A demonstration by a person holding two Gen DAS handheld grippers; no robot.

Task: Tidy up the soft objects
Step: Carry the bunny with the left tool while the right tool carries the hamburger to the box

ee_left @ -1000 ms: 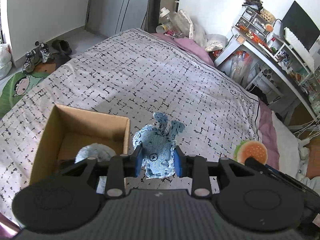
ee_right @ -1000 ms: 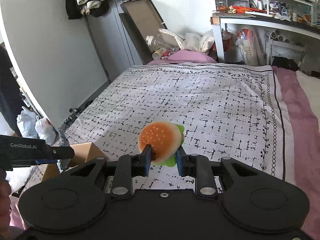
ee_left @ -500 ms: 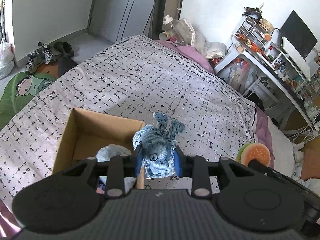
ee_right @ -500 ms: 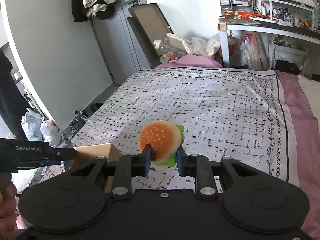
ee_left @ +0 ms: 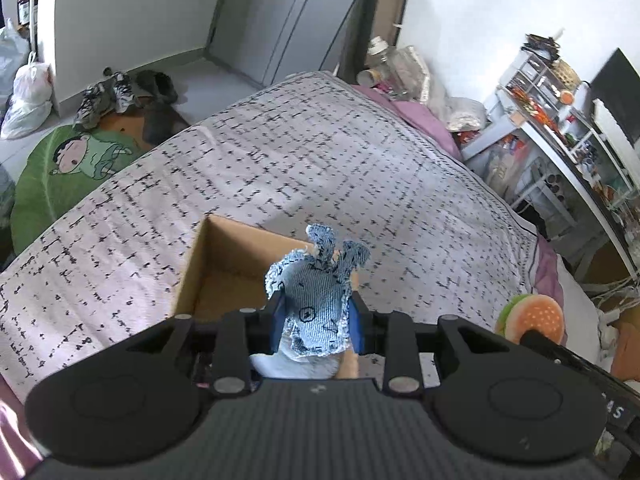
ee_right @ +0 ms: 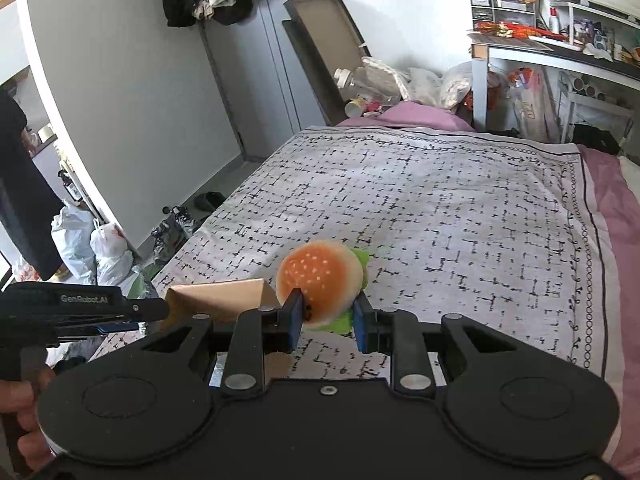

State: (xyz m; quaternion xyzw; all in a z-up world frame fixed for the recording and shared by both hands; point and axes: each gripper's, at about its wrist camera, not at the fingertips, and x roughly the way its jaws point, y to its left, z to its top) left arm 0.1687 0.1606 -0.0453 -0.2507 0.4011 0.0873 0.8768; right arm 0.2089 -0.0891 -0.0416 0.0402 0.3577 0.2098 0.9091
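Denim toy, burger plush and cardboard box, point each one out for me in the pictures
denim toy [ee_left: 316, 300], left wrist view, middle of its body between the blue pads.
burger plush [ee_right: 320, 276], right wrist view, top of the orange bun.
cardboard box [ee_left: 224, 256], left wrist view, bare inner wall.

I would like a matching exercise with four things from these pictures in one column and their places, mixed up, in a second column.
Things:
1. denim toy
2. burger toy
3. cardboard box
4. shoes

Places:
A. on the floor
B. on the bed cover
C. between the right gripper fingers
D. between the left gripper fingers

Pairs: 1-D, 2-C, 3-B, 4-A
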